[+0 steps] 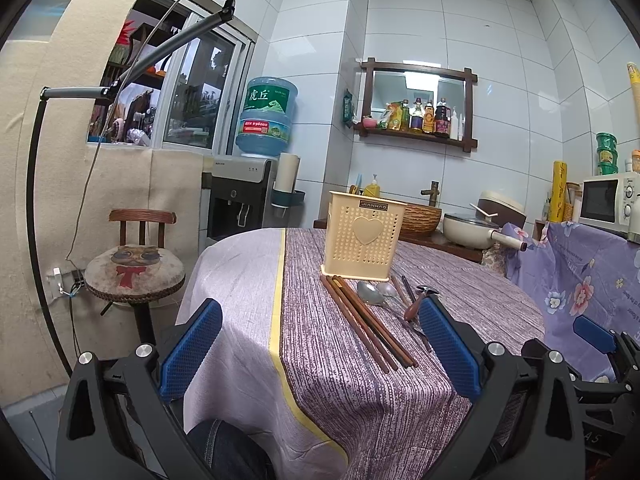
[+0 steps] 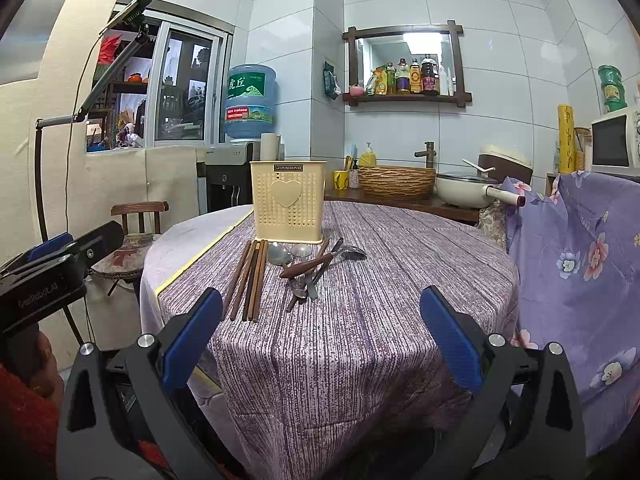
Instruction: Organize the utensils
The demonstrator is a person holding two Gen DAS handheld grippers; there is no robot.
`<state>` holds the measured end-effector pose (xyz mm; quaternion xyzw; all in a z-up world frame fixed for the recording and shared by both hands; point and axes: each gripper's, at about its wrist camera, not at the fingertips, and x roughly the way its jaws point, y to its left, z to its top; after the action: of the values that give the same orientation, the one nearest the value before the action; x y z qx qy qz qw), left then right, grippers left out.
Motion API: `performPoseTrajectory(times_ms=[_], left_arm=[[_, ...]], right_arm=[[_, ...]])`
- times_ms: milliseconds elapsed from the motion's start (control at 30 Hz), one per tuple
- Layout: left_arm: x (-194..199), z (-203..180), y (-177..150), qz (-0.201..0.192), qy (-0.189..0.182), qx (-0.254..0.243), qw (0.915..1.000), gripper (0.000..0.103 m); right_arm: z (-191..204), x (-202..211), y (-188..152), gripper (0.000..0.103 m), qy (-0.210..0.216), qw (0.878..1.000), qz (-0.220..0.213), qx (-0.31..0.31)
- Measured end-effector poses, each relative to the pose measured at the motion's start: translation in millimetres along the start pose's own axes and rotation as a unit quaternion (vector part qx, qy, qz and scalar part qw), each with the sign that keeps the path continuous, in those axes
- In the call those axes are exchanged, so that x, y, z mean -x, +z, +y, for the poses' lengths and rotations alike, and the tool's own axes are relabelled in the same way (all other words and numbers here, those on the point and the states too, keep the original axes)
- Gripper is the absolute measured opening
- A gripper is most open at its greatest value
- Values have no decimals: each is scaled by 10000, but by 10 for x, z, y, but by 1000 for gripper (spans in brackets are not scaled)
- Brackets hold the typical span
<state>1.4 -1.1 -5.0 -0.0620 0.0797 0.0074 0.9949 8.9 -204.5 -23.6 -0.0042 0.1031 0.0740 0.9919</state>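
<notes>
A cream perforated utensil holder (image 1: 362, 236) (image 2: 288, 206) with a heart stands upright on the round table (image 2: 400, 272). In front of it lie several brown chopsticks (image 1: 366, 322) (image 2: 250, 280), metal spoons (image 1: 370, 293) (image 2: 280, 255) and a wooden-handled utensil (image 1: 412, 309) (image 2: 306, 268) in a loose pile. My left gripper (image 1: 320, 344) is open and empty, low at the table's near edge. My right gripper (image 2: 322, 336) is open and empty, short of the pile. The left gripper shows at the left edge of the right wrist view (image 2: 60, 260).
A purple striped cloth (image 1: 360, 380) covers the table. A wooden chair (image 1: 136, 268) stands to the left, and a floral purple cloth (image 2: 580, 272) hangs to the right. Behind are a counter with a wicker basket (image 2: 396, 182), a pot (image 2: 464, 192), a microwave (image 2: 616, 142) and a water dispenser (image 2: 250, 100).
</notes>
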Motion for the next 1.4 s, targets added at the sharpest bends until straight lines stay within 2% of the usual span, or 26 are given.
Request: performPoseTrajectory(times_ms=[1400], left_arm=[[-40, -13, -46, 41, 0, 11, 10000, 98]], right_arm=[[12, -32, -5, 98, 8, 10000, 43, -31]])
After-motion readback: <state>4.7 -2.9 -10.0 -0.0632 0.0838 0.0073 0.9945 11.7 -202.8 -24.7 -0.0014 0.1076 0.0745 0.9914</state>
